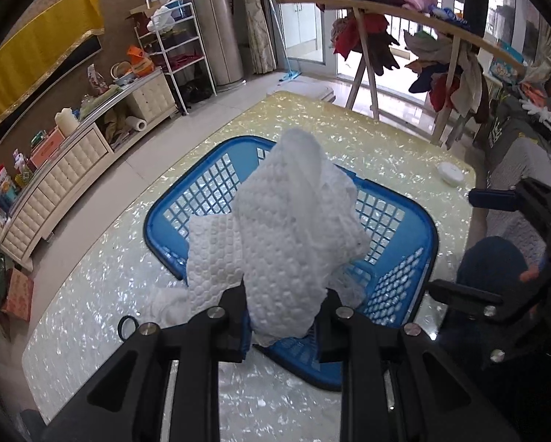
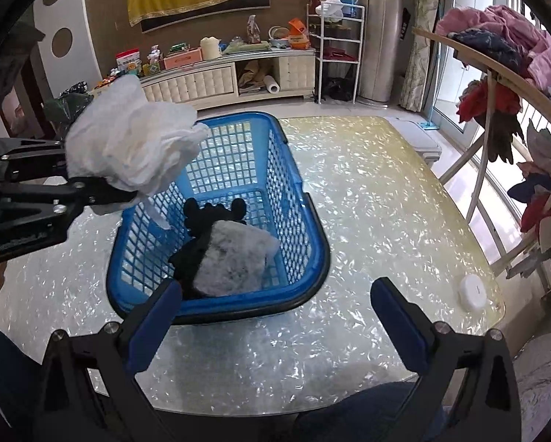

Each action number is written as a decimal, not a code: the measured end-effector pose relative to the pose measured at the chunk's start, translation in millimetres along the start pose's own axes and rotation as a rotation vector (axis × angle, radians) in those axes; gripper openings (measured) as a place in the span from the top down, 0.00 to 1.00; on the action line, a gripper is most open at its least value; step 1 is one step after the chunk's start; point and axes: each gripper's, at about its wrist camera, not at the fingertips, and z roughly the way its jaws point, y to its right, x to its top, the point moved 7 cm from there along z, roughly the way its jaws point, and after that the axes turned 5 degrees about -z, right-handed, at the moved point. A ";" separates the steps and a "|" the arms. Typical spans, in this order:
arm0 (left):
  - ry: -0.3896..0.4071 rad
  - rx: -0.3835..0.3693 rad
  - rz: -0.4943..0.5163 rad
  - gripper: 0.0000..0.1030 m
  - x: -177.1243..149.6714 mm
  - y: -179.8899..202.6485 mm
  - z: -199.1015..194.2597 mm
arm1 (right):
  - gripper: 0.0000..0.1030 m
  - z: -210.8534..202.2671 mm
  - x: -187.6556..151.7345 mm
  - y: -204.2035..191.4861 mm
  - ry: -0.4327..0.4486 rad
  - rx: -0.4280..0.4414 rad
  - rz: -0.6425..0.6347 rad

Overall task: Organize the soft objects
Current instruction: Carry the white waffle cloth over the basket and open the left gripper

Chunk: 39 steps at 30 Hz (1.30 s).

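Currently my left claw (image 1: 284, 326) is clamped on a white quilted cloth (image 1: 283, 228); the bunched fabric stands up out of the jaws and hangs ahead of them, over the near-left part of the blue basket (image 1: 415, 221). From the right wrist view that claw (image 2: 128, 193) sits off to the left, cloth (image 2: 132, 151) held above the basket's left rim (image 2: 128, 221), clear of the tabletop (image 2: 367, 191). My right claw (image 2: 275, 305) is open, nothing between the blue pads (image 2: 397, 328); it hangs just short of the basket's near end. Straight ahead of it, inside the basket, lie a grey-white fuzzy piece (image 2: 235, 261) and a black glove (image 2: 202, 228), touching. A small white round puck (image 2: 476, 291) sits on the tabletop, well right of the right claw.
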 end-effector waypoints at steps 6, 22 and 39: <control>-0.037 0.012 0.036 0.79 6.4 6.1 26.8 | 0.00 8.6 -1.4 14.7 -0.024 -0.017 0.027; -0.131 -0.028 0.053 0.79 6.4 12.7 83.4 | 0.00 22.1 -2.4 24.8 -0.054 -0.011 0.055; -0.160 -0.003 0.093 0.76 2.3 16.7 97.2 | 0.00 21.9 -3.7 30.3 -0.055 0.004 0.089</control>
